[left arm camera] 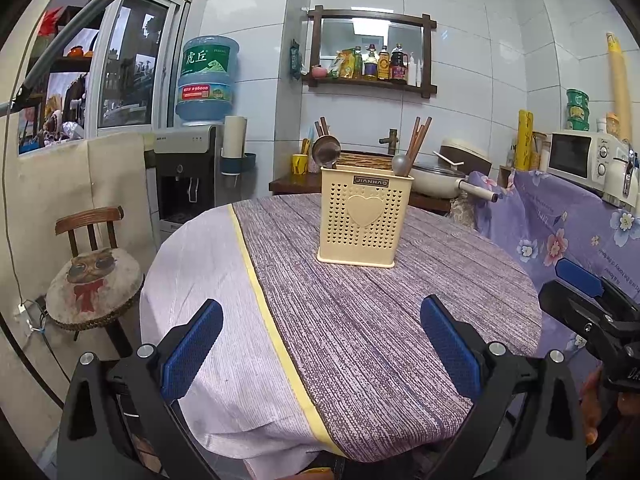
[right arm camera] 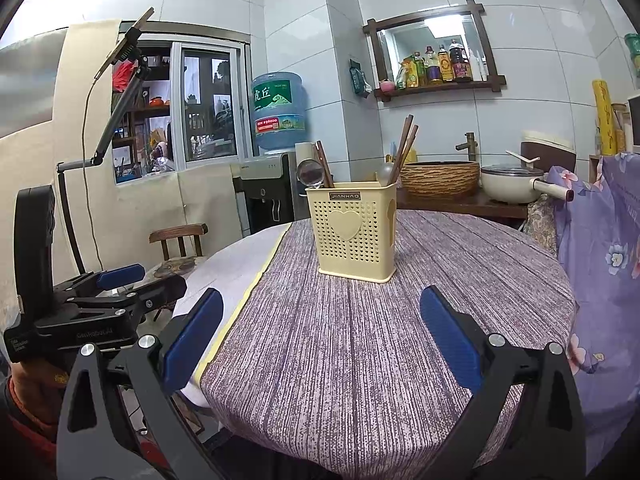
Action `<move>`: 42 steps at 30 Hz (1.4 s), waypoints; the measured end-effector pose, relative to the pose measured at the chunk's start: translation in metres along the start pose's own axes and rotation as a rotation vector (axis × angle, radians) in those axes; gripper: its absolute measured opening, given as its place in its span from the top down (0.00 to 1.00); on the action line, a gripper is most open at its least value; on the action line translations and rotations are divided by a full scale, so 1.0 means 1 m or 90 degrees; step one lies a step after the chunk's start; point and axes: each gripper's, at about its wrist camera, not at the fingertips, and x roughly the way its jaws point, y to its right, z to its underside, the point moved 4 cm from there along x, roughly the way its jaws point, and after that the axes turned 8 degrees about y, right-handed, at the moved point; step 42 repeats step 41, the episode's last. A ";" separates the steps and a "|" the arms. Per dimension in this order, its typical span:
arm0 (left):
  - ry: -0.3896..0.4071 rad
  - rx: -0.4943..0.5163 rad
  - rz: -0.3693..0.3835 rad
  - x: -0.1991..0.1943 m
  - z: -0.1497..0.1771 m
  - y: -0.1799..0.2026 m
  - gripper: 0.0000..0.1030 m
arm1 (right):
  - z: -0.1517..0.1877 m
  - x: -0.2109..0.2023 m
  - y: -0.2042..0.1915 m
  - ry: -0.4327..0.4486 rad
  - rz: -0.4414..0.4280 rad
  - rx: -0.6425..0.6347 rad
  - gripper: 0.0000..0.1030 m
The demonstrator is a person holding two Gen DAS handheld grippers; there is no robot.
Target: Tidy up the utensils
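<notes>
A cream perforated utensil holder (left arm camera: pixel 365 218) with a heart on its front stands upright on the round table (left arm camera: pixel 360 320); it also shows in the right wrist view (right arm camera: pixel 352 232). A ladle (left arm camera: pixel 326 151), a metal spoon (left arm camera: pixel 401 164) and brown chopsticks (left arm camera: pixel 419 136) stand in it. My left gripper (left arm camera: pixel 322 344) is open and empty over the table's near edge. My right gripper (right arm camera: pixel 322 340) is open and empty, also short of the holder. The right gripper's side shows at the right of the left wrist view (left arm camera: pixel 588 304). The left gripper's side shows at the left of the right wrist view (right arm camera: pixel 100 304).
The table wears a purple striped cloth (right arm camera: pixel 360 340) over a pale cloth. A wooden chair (left arm camera: pixel 94 276) stands left of it. Behind are a water dispenser (left arm camera: pixel 192 176), a counter with a woven basket (right arm camera: pixel 440 178) and a pan (right arm camera: pixel 512 188), and a floral cloth (left arm camera: pixel 568 232) at right.
</notes>
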 end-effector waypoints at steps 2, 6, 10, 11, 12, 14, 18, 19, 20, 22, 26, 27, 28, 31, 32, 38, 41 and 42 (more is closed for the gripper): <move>0.000 -0.001 0.001 0.000 0.000 0.000 0.05 | 0.000 0.000 0.000 -0.001 0.000 -0.001 0.05; 0.000 -0.001 0.000 0.000 0.000 0.000 0.05 | 0.000 0.000 0.000 -0.001 0.000 -0.001 0.06; -0.001 -0.001 0.000 0.000 0.000 0.001 0.05 | 0.000 0.000 0.000 -0.002 0.000 -0.001 0.06; -0.001 -0.001 0.000 0.000 0.001 0.001 0.05 | 0.000 0.000 0.000 -0.002 0.000 0.000 0.06; -0.001 0.000 0.001 0.000 0.002 0.001 0.05 | 0.000 0.000 0.000 -0.002 -0.001 0.000 0.05; -0.001 0.001 0.000 0.000 0.002 0.001 0.05 | 0.000 0.000 0.000 -0.001 0.000 -0.001 0.06; -0.001 0.000 0.000 0.000 0.001 0.001 0.05 | 0.000 0.000 0.000 -0.002 0.000 -0.001 0.06; -0.001 0.000 0.000 0.000 0.001 0.001 0.05 | 0.000 0.000 0.000 -0.003 0.000 0.000 0.06; -0.001 0.000 0.000 0.000 0.002 0.001 0.05 | 0.001 0.001 -0.001 -0.003 0.000 0.000 0.06; -0.001 0.000 0.000 0.000 0.001 0.001 0.05 | 0.001 0.001 0.000 -0.004 0.000 0.000 0.06; -0.001 0.001 0.000 0.000 0.001 0.002 0.05 | 0.001 0.001 0.000 -0.003 0.000 0.000 0.05; 0.000 0.000 -0.001 0.000 0.001 0.001 0.05 | 0.001 0.001 0.000 -0.004 -0.001 0.000 0.05; 0.001 0.000 -0.001 0.000 0.001 0.001 0.05 | 0.001 0.001 0.000 -0.004 -0.001 0.000 0.06; 0.005 -0.003 0.002 -0.001 0.003 0.001 0.05 | 0.001 0.001 -0.001 -0.004 0.001 -0.002 0.06; 0.004 -0.003 0.001 -0.001 0.003 0.000 0.05 | 0.001 0.002 0.000 -0.004 0.001 -0.001 0.06; 0.000 -0.003 -0.004 -0.001 0.001 -0.002 0.05 | 0.003 0.003 0.000 -0.005 0.000 -0.001 0.05; -0.005 -0.011 0.001 -0.002 0.001 -0.003 0.05 | 0.003 0.003 0.001 -0.004 -0.001 0.001 0.06; -0.005 -0.011 0.001 -0.002 0.001 -0.003 0.05 | 0.003 0.003 0.001 -0.004 -0.001 0.001 0.06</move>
